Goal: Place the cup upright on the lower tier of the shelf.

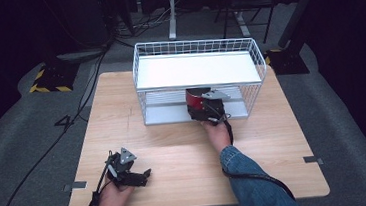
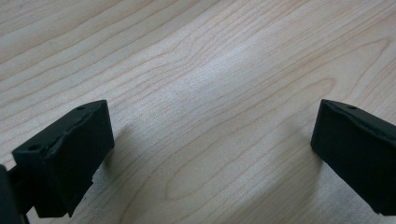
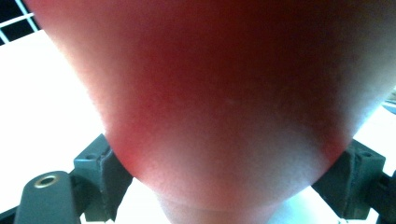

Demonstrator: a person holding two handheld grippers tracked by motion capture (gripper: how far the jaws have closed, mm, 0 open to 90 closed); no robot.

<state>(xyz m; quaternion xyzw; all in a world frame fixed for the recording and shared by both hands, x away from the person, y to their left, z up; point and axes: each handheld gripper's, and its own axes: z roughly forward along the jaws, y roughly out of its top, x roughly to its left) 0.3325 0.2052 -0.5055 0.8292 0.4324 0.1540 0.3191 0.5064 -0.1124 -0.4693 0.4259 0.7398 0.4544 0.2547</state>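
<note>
Resting at seven o'clock on the desk (image 1: pixel 175 149), left gripper (image 1: pixel 146 175) sits idle, jaws spread, bare wood between them. At centre, toward twelve, right gripper (image 1: pixel 202 110) pinches a red object (image 1: pixel 194 98), likely a cup, pads pressed on its sides. Object sits at the front opening of the white wire rack (image 1: pixel 196 46), under its top shelf (image 1: pixel 195 69). Judgement: carry nearly done; setting down on the lower tier, release and withdrawal remain.
</note>
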